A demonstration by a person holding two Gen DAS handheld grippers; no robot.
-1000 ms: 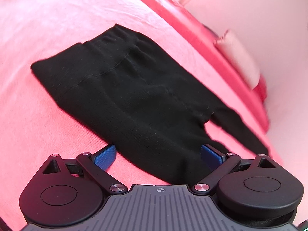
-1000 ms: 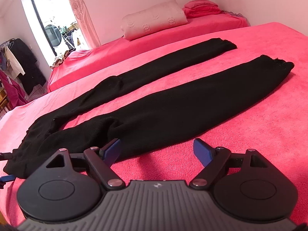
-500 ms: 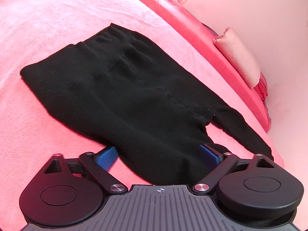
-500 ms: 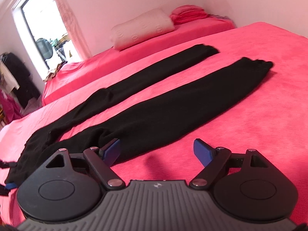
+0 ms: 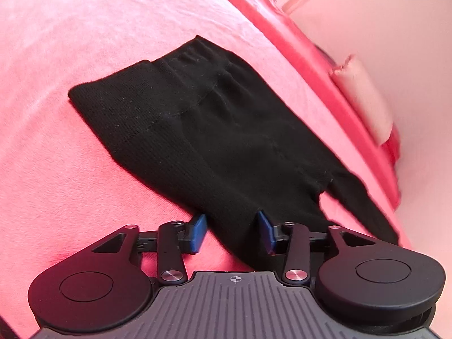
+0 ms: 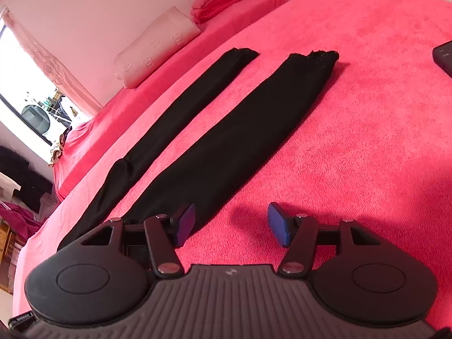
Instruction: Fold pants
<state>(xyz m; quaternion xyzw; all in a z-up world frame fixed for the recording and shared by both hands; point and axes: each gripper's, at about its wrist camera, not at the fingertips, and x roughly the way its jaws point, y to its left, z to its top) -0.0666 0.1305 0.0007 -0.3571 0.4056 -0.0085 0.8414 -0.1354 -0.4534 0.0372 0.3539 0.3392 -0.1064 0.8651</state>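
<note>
Black knit pants (image 5: 214,130) lie flat on a red terry bed cover (image 6: 367,118), fine ribbed weave, wide waistband with a stitched seam at the far left end in the left wrist view. Two long narrow legs (image 6: 231,138) run parallel toward the far side in the right wrist view, with a strip of red cover between them and raggedy cuffs at the ends. A pale embossed pillow (image 6: 158,48) and a folded red blanket (image 6: 217,1) sit on the lower bed section by the wall.

Left tongs (image 5: 233,230): partly closed, blue pads either side of the upper-thigh fabric of the near leg. The cloth passes between the pads; can't tell if they actually pinch it.

Right tongs (image 6: 231,224): closing, about half open, nothing between them, only bare cover. Left pad sits just over the edge of the near leg, right pad well off the fabric.

Dark flat object (image 6: 445,58) at the right edge, on the cover, apart from the pants
</note>
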